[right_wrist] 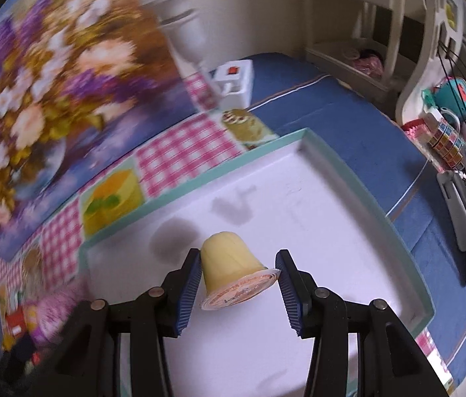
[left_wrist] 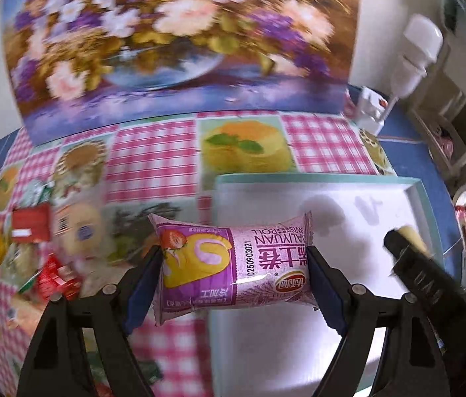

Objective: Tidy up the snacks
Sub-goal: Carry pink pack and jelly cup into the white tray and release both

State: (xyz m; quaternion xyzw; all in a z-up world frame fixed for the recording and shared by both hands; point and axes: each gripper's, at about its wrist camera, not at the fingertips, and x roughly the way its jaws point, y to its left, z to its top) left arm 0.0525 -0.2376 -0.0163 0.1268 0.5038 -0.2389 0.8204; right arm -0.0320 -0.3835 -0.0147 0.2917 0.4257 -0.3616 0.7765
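Pink Swiss roll packet [left_wrist: 233,264] sits low centre of the left view, pinched end to end by the left gripper [left_wrist: 234,269], straddling the white tray's [left_wrist: 413,187] left edge. In the right view, the right gripper [right_wrist: 238,273] clamps a yellow jelly cup [right_wrist: 231,266] above the tray floor. Carrying step, I'd judge; next, lower both and release inside. Loose snacks [left_wrist: 34,248] wait at left.

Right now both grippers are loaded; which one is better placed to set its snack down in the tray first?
Right. The right gripper holds the jelly cup well inside the white tray, over bare floor. The left gripper holds the pink Swiss roll pack only at the tray's near-left edge.
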